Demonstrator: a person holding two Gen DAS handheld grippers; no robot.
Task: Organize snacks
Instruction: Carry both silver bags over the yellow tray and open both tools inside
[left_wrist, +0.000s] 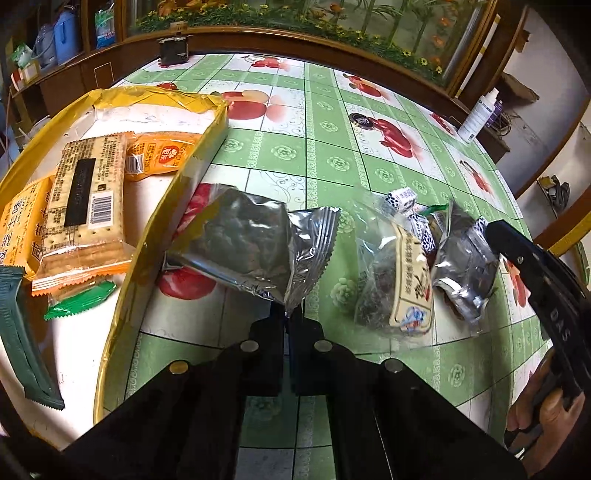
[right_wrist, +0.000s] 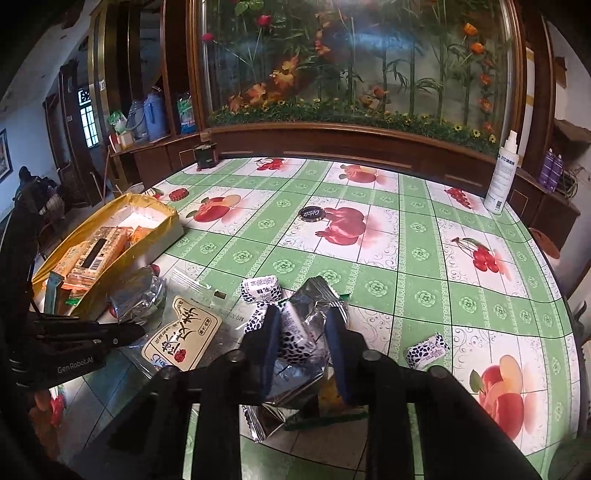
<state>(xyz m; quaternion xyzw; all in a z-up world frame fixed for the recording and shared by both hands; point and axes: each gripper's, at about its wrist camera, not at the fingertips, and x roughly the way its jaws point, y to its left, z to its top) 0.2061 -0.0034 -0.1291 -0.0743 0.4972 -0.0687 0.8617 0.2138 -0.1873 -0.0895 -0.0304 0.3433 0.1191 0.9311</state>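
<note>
Left gripper (left_wrist: 287, 314): fingers pinched together on the corner of a silver foil packet (left_wrist: 255, 243), just beside the yellow box (left_wrist: 207, 147).
Right gripper (right_wrist: 301, 328): fingers clamped around a pile of wrapped snacks (right_wrist: 295, 325); count unreadable.
Hidden: pile's lower part behind the fingers.
Left view only: box contents, cracker packs (left_wrist: 88, 206).
Right view only: stray candy (right_wrist: 427, 350) on the surface (right_wrist: 406, 258).

"Is it bright where you are?"

"Yes, my worktop (right_wrist: 369, 258) is well lit and the colours are strong. The silver packet (left_wrist: 251, 243) shines with white glare."

"Anything hard to see?"

"The corners go black, straight edges bend round, and the blue-and-white sweets (right_wrist: 291, 328) look a bit blurry."
</note>
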